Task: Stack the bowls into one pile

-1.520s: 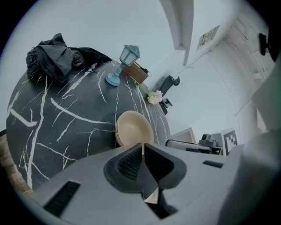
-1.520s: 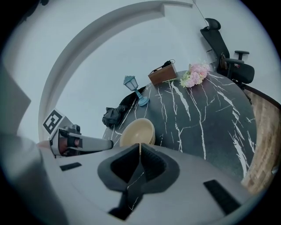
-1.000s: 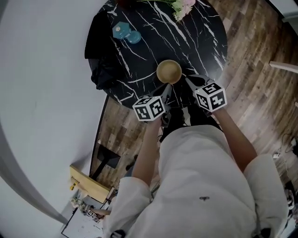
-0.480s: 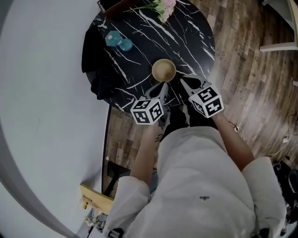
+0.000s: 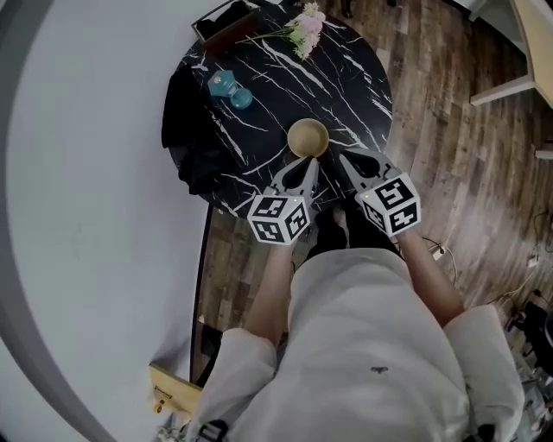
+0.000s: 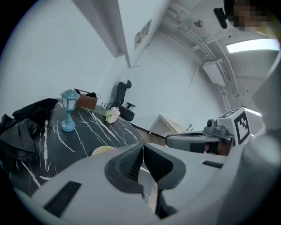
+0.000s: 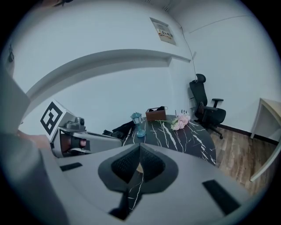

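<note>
A tan wooden bowl stack (image 5: 308, 137) rests on the round black marble table (image 5: 346, 78), near its front edge. My left gripper (image 5: 308, 164) hovers just in front of the stack, shut and empty. My right gripper (image 5: 345, 158) hangs to the right of the stack, also shut with nothing in it. In the left gripper view the closed pads (image 6: 142, 151) meet above the bowl rim (image 6: 103, 150), and the right gripper's body (image 6: 193, 141) shows beside them. In the right gripper view the shut jaws (image 7: 139, 154) hide most of the bowl (image 7: 140, 168).
A blue lantern (image 5: 223, 85), a pink flower bunch (image 5: 304, 23) and a brown box (image 5: 226, 22) stand at the table's far side. Dark cloth (image 5: 186, 147) hangs over its left edge. A black office chair (image 7: 206, 110) and a pale desk (image 7: 268, 114) stand beyond.
Both grippers have risen and drawn back from the bowl stack toward the person. The left one has rolled. Both stay shut and empty.
</note>
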### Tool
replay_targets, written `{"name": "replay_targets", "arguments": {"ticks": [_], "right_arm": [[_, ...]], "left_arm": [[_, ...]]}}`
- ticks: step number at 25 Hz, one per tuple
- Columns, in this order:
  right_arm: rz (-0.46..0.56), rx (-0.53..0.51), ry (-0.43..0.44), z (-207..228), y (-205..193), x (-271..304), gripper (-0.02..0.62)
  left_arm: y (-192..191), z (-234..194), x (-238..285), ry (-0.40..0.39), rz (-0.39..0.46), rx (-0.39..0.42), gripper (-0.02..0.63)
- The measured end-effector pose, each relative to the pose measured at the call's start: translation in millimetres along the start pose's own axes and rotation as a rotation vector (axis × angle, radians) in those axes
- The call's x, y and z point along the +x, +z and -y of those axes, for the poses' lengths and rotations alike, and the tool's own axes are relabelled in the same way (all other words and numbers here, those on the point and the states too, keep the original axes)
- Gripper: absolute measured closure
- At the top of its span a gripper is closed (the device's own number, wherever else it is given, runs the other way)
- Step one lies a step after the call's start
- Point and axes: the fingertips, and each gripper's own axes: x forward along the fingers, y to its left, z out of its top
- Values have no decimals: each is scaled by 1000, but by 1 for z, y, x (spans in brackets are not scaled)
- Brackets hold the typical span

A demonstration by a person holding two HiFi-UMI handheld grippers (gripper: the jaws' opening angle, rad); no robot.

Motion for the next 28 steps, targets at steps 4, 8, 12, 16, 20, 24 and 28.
{"name": "replay_targets", "arguments": {"ticks": [4,8,12,16,20,24,28], "right_arm": [[54,-18,-35,-10,18,-17,591],[100,-37,-64,-17,31,-31,591],[137,-42,-84,-24,39,-43,591],[163,-65,-89,-32,51,-51,591],[194,-96,-94,-40,67,-57,591],[220,-126,-100,-49,81,-65,591],[245,-145,-91,-59,94,-71,591]], "left_arm": [[17,14,-19,-31,37,53,595],[32,25,-36,-48,80,87,595],[40,36,-47,-62,101,122,595],[53,44,-59,-71,127,151,595],[69,50,-69,-78,164,184,595],[80,55,-82,-80,196,219,595],[92,57,-91,-74,226,240,595]]}}
